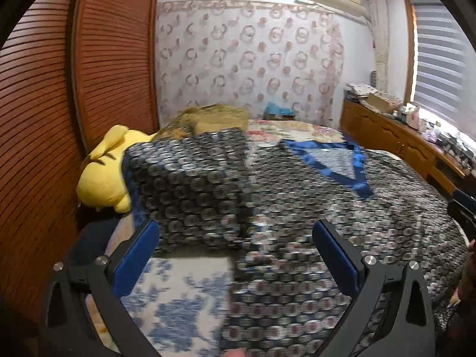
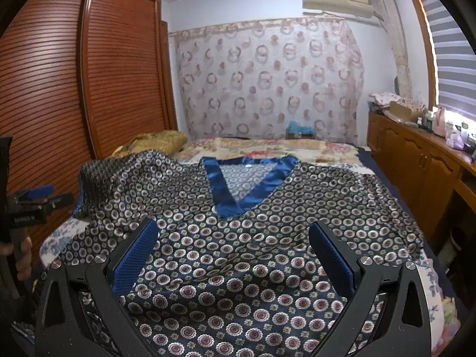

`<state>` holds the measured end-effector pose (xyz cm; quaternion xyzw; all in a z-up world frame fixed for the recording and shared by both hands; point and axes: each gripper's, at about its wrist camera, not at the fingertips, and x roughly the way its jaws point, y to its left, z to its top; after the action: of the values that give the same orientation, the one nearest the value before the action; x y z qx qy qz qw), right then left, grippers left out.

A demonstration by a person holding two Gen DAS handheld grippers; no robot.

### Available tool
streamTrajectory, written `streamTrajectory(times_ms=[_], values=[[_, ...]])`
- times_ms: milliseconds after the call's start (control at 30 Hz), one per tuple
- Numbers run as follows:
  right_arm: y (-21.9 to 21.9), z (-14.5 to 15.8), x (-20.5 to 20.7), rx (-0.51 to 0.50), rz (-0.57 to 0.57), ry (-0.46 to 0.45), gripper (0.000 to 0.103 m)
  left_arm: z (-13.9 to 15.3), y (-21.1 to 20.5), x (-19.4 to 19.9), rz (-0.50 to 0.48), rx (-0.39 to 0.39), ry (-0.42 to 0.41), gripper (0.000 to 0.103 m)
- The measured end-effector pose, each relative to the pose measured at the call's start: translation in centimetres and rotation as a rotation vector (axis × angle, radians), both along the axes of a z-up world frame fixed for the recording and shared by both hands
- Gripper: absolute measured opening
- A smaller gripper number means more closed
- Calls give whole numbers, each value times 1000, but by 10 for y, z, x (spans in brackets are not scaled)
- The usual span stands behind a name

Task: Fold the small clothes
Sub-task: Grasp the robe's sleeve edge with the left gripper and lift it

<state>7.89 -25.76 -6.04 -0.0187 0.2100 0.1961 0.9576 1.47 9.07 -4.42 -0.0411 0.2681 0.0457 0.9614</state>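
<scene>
Bed [image 2: 395, 270] — patterned top [image 2: 238, 261] spread flat

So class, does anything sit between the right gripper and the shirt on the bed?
Nothing visible does. The right gripper, jaws apart, hangs directly over the patterned shirt, with only open space between them.

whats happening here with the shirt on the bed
A person holding a tool in each hand is folding a patterned shirt with a blue V-neck collar, spread on the bed. One sleeve on the wardrobe side is already flipped in over the body. The left tool and right tool both hover open above the fabric, gripping nothing. A yellow plush toy lies beside the shirt.
</scene>
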Motion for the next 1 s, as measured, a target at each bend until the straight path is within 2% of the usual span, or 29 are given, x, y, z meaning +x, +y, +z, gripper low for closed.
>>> streamTrajectory(times_ms=[167,300,467,567,633,733,900,933,1000], values=[[10,-13,7,-17,38,34,103,-4,27,2,30,26,18,103],[17,-21,11,-30,66,56,103,-8,52,5,41,16,25,103],[29,-28,18,-80,97,76,103,-23,77,21,37,-11,99,102],[36,-30,21,-106,104,76,103,-36,86,34,41,-7,166,93],[38,-32,23,-109,111,83,103,-46,91,42,35,-14,208,83],[42,-36,27,-127,123,94,103,-55,93,51,34,-1,254,80],[46,-41,31,-140,139,120,103,-68,100,64,17,-27,321,75],[46,-41,31,-139,141,119,103,-73,102,68,13,-40,338,69],[46,-42,31,-138,143,122,103,-75,106,70,-4,-83,344,67]])
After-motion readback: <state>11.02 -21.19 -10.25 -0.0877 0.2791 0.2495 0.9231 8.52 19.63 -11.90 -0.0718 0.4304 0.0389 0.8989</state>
